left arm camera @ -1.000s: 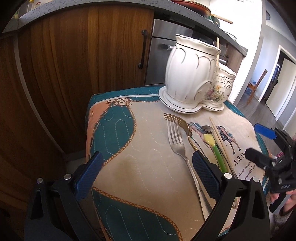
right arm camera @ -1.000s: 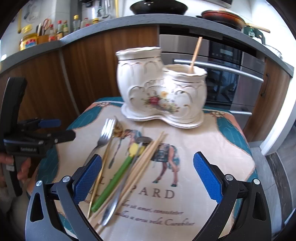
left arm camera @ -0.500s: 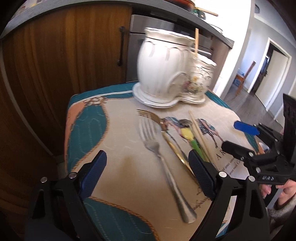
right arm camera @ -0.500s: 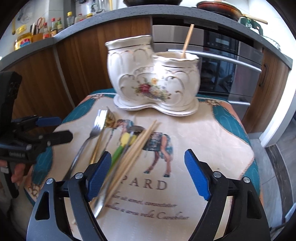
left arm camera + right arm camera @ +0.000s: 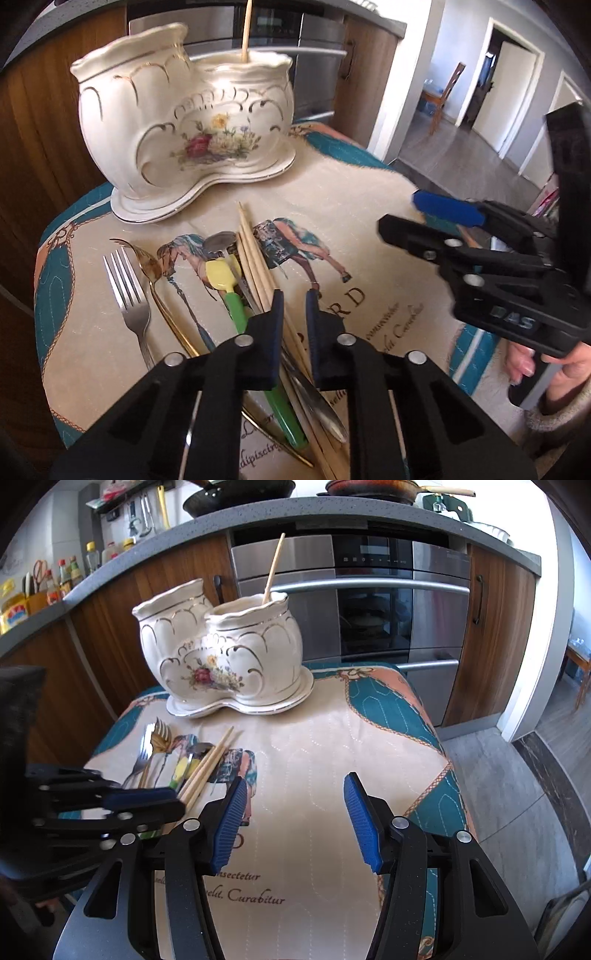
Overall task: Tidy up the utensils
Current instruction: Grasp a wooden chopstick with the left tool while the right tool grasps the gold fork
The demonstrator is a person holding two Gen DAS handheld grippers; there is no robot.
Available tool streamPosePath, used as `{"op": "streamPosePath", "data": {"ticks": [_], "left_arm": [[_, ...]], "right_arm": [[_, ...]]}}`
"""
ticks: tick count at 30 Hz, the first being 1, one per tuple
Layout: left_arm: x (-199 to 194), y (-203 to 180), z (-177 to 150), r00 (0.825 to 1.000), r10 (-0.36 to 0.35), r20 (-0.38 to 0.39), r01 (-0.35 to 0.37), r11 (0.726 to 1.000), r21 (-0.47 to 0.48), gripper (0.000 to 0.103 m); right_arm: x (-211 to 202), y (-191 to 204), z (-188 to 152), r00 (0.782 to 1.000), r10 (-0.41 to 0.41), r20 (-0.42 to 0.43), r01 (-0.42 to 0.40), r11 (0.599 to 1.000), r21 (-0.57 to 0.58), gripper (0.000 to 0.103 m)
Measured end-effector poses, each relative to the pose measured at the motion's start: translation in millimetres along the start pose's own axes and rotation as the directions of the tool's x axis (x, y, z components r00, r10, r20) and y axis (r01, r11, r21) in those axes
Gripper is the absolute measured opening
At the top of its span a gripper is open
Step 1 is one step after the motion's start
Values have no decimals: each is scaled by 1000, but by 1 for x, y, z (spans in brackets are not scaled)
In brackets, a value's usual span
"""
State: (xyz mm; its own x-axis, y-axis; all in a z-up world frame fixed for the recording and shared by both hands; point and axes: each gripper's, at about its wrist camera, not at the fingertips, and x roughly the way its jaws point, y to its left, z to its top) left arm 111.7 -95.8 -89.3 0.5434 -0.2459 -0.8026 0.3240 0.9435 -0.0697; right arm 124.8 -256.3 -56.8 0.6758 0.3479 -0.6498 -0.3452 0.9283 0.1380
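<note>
A white floral two-pot holder (image 5: 184, 136) (image 5: 221, 657) stands at the back of the cloth, one chopstick (image 5: 272, 568) upright in its right pot. Loose utensils lie in a row on the cloth: a silver fork (image 5: 127, 295), a gold fork (image 5: 155, 273), a green-handled yellow spoon (image 5: 231, 295), a metal spoon (image 5: 221, 242) and wooden chopsticks (image 5: 255, 258) (image 5: 207, 768). My left gripper (image 5: 293, 314) is nearly closed around a chopstick, low over the row. My right gripper (image 5: 295, 819) is open and empty over the bare cloth to the right.
A patterned cloth (image 5: 332, 738) covers the small table. Wooden cabinets and an oven (image 5: 369, 602) stand behind. The floor (image 5: 517, 794) drops off to the right. The right gripper shows in the left wrist view (image 5: 498, 269).
My left gripper has moved right over the chopsticks and its jaws have closed from wide open to a narrow gap. My right gripper has shifted right and narrowed slightly.
</note>
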Motion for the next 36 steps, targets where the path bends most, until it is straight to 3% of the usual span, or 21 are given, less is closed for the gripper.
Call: {"op": "streamPosePath", "data": {"ticks": [5, 15, 27, 36], "left_arm": [[15, -2, 7, 995, 99, -32, -99, 995, 4, 10], [39, -8, 25, 983, 166, -78, -164, 986, 27, 13], [16, 3, 23, 994, 110, -20, -110, 993, -34, 5], [-2, 5, 26, 997, 53, 48, -50, 997, -60, 5]], "right_arm": [[-4, -8, 0, 1000, 19, 20, -20, 1000, 19, 57], [-9, -12, -3, 999, 41, 29, -42, 999, 26, 57], [-12, -5, -3, 998, 49, 34, -49, 999, 12, 57], [-12, -5, -2, 998, 50, 32, -51, 999, 18, 57]]}}
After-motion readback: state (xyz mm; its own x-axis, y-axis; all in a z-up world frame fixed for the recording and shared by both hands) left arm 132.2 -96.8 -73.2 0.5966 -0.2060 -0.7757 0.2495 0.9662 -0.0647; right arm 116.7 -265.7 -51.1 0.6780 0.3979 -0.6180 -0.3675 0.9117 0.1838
